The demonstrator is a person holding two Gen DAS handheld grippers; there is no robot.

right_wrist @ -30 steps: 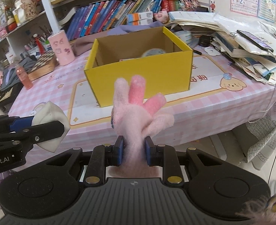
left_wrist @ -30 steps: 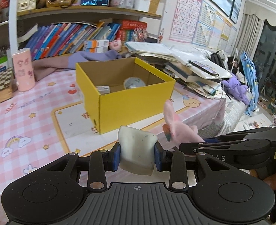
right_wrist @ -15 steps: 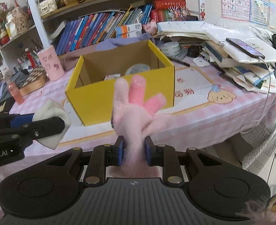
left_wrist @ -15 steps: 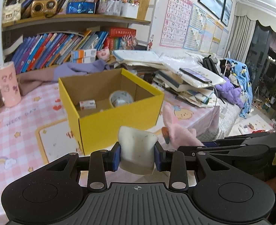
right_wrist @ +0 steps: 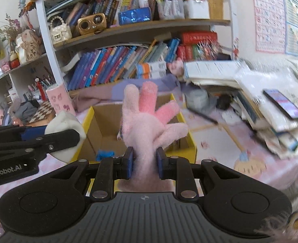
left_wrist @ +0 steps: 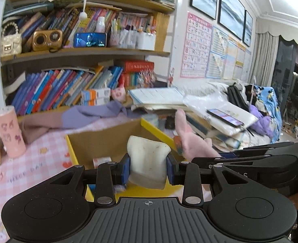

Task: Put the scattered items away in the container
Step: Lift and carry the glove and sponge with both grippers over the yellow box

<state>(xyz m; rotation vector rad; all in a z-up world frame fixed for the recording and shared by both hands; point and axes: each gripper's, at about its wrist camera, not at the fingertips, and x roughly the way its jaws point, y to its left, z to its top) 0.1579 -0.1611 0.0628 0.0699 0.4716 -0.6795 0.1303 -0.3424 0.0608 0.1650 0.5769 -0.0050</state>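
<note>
While the left gripper [left_wrist: 148, 171] jaws clench a white sponge [left_wrist: 148, 162], the right gripper [right_wrist: 144, 163] jaws grasp a pink glove [right_wrist: 147, 121] upright, fingers up, above the yellow box [right_wrist: 186, 141].

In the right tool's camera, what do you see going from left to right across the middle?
White cloth in the left tool → yellow box with the pink glove in the right tool before it → phone on stacked books.

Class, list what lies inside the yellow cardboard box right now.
Inside the yellow cardboard box, a small white-and-red carton and a blue scrap show; the white cloth and pink glove hide the rest.
</note>
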